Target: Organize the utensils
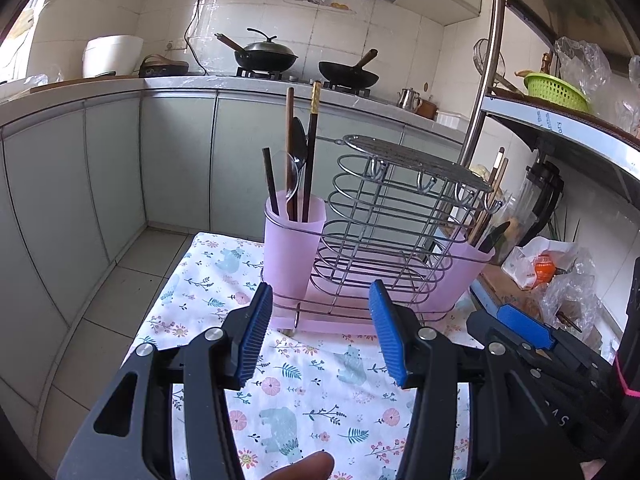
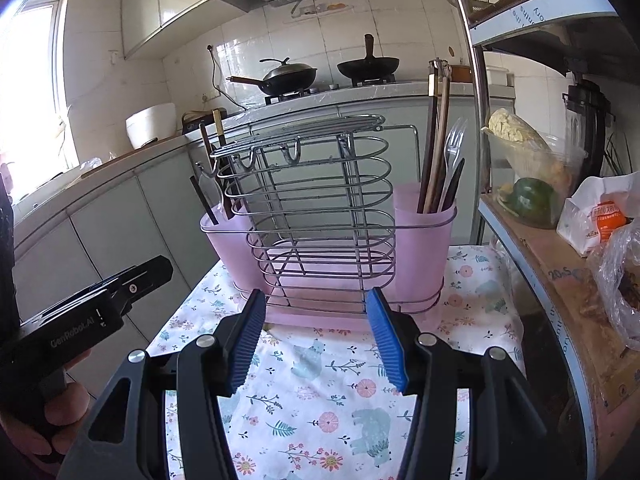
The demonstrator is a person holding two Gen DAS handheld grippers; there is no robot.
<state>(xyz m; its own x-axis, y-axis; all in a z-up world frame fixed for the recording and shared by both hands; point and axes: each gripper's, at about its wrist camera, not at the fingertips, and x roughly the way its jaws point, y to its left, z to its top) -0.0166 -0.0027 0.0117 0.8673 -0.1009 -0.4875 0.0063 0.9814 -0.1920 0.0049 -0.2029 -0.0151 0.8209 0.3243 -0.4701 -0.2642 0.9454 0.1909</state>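
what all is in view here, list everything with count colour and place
rack: one, silver wire, on the cloth, between the cups
cups: two, pink, at the rack's ends
utensils: dark chopsticks and spoons in the left cup; chopsticks, a clear fork and a dark piece in the right cup
cloth: one, white floral, under the rack
woks: two, black, on the stove behind
basket: one, green, on the shelf
left gripper: blue pads, open, empty
right gripper: blue pads, open, empty
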